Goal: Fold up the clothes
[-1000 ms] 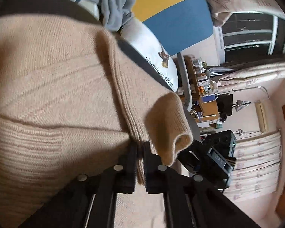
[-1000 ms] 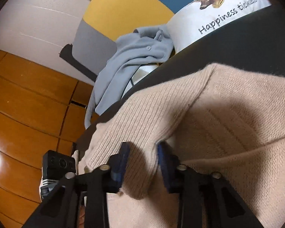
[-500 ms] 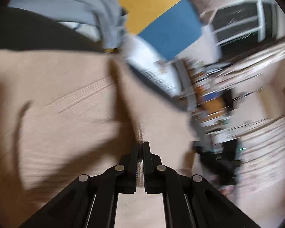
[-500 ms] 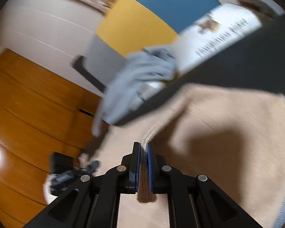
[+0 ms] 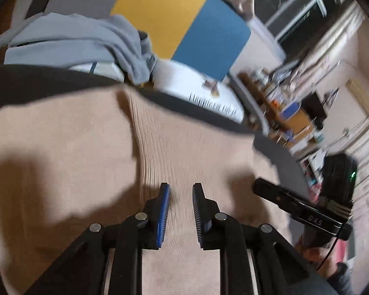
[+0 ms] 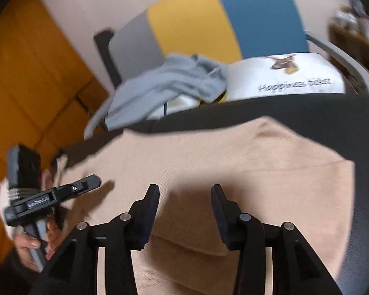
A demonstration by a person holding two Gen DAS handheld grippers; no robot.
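While the beige sweater lies doubled over beneath both tongs, a fold edge shows under the right tongs; left tongs spread too, gripping nothing. Grey garment beyond sits crumpled, unfolded.

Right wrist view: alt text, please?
The right gripper, jaws open and empty, hovers over a beige sweater spread on a dark surface. Behind lie a grey garment and a white printed cushion.

Warm indoor light, moderately bright. Dark soft shadows on the beige sweater below the grippers. Strong motion blur in both views, especially background and pillow text. Heavy fisheye bending, black corners at edges.
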